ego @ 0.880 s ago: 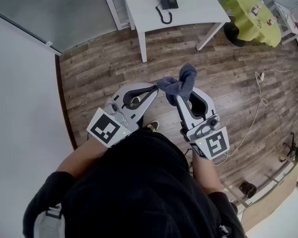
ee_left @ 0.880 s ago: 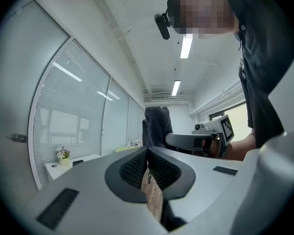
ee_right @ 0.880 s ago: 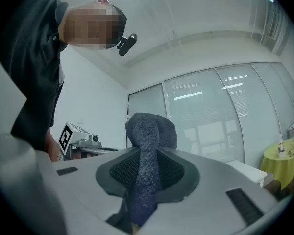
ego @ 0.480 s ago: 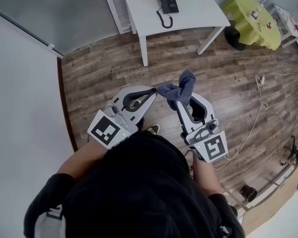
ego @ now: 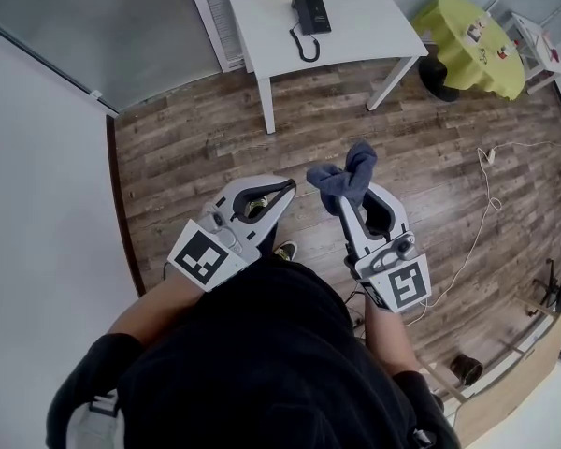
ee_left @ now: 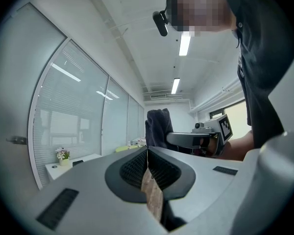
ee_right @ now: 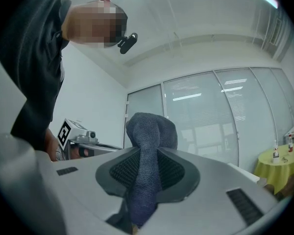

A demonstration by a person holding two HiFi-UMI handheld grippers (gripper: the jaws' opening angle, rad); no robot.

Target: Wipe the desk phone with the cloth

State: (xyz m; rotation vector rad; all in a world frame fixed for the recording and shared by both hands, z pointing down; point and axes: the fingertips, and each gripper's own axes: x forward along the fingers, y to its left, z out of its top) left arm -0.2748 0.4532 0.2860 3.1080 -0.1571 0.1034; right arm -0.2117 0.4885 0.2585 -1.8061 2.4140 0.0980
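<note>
left gripper (ego: 290,187): jaws pressed together, nothing between them, held at waist height over wood floor (ego: 196,138).
desk phone (ego: 309,13): lay on white desk (ego: 374,26) across room, well apart from both grippers.
right gripper (ego: 342,201): jaws clamped on blue cloth (ego: 348,169), bunch sticking out past tips.
step looked like approach; wiping not begun.
next move called for walking to desk, then lowering cloth onto phone.

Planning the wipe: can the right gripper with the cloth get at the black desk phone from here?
Probably not yet. The right gripper, jaws shut on the blue-grey cloth, hangs over wooden floor, well short of the white table bearing the black desk phone. Nothing blocks the way.
</note>
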